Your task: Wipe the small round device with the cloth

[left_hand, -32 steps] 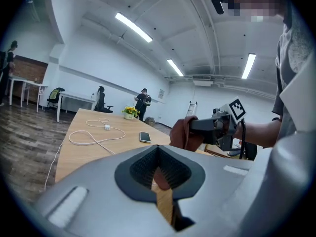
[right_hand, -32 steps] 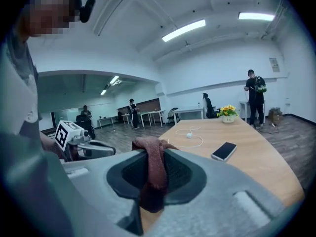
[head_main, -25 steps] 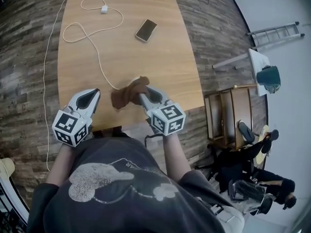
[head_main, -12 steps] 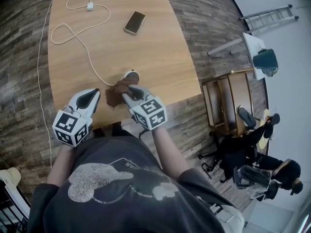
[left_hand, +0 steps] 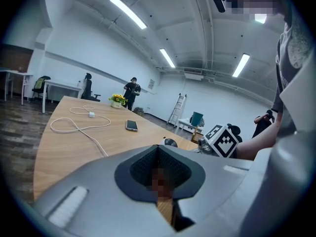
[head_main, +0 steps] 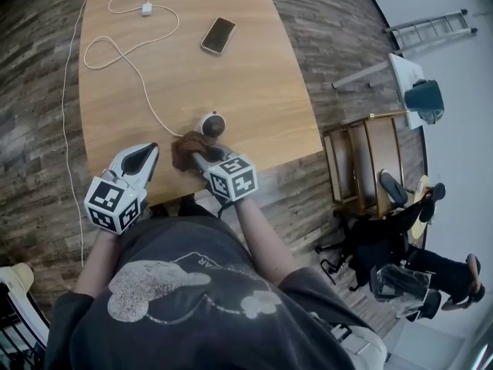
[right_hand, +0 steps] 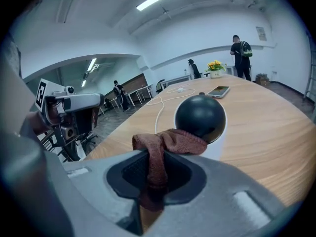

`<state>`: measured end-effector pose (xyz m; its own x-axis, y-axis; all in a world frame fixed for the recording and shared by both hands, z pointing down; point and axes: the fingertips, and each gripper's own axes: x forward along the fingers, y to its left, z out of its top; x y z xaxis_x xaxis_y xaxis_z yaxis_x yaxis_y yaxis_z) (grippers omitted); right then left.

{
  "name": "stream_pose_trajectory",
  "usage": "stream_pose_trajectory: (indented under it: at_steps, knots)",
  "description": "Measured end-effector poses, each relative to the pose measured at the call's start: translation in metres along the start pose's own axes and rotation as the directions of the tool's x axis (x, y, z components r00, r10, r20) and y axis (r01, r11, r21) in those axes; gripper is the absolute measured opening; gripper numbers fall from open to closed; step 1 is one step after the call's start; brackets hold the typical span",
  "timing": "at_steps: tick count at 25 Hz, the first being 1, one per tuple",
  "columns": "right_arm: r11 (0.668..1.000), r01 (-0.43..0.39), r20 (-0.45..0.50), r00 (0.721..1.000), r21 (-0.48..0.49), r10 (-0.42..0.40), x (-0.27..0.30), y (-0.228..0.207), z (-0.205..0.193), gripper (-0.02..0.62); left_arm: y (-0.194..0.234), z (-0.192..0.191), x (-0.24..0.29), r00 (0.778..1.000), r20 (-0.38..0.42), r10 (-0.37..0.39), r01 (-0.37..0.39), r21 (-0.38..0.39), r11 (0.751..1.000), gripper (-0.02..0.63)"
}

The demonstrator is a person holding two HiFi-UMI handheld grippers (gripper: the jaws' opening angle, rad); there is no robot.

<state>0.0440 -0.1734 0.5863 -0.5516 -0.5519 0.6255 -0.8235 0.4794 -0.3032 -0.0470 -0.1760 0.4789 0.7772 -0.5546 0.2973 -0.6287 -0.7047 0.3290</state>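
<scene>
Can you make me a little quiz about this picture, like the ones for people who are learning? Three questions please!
1. Pick one: what lies on the table beyond the small round device? A) a phone B) a cup C) a book
2. True or false: the small round device is lifted off the table.
3. Fill in the gap: the brown cloth is pinched in the ___ gripper.

Key:
1. A, the phone.
2. False, it stands on the table.
3. Right: the right gripper is shut on the cloth.
</scene>
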Motion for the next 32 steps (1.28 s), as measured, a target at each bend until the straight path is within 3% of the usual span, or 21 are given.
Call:
stream_pose_trajectory:
  at_steps: [10, 19, 26, 32]
  knots:
    - [0.999, 0.033, 0.025, 0.999, -0.023, -0.032, -0.021, 0.029, 0.005, 0.054, 0.007, -0.006, -0.006, 0.999, -0.006, -0.032, 0.032, -0.008, 0.999, 0.018]
    - [0.998, 0.048, 0.075, 0.996, 0.036, -0.050, -0.065, 0.056, -0.003, 0.054, 0.008, -0.013, -0.006, 0.995, -0.036, -0.098, 0.100, 0.057, 0.993, 0.018]
    - [1.000, -0.012, 0.149, 0.989, 0.009, 0.010, -0.074, 0.072, -0.010, 0.054, -0.011, -0.025, -0.023, 0.998, -0.027, -0.060, 0.062, 0.104, 0.993, 0.018]
    - [1.000, -0.025, 0.231, 0.972, -0.017, 0.028, -0.119, 0.093, -0.034, 0.054, -0.060, -0.041, -0.050, 1.000, 0.010, -0.026, 0.026, 0.073, 0.997, 0.018]
